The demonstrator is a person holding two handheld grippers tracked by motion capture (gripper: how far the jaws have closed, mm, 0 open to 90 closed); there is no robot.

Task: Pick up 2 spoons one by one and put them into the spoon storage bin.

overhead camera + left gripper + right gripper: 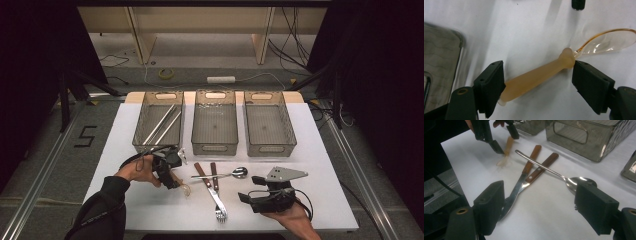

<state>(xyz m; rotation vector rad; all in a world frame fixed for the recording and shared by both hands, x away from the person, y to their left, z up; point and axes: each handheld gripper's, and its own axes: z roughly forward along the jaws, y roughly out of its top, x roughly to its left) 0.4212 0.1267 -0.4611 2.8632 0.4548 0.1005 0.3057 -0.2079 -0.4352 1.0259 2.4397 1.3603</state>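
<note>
A white bench (150,210) carries three clear bins (215,122) along its far edge; the left bin (159,120) holds metal chopsticks (162,125). The right gripper (250,196) hangs near the front edge, jaws wide and empty. The left gripper (537,77) straddles an amber plastic spoon (541,75) lying flat, its jaws touching the handle's ends. Beside it lie a wooden-handled knife (524,175), fork (541,168) and steel spoon (554,173).

White table (130,200) carries three clear bins (215,122) in row at far side, amber plastic spoon (544,75), metal spoon (235,173), two wooden-handled utensils (212,182) near front
</note>
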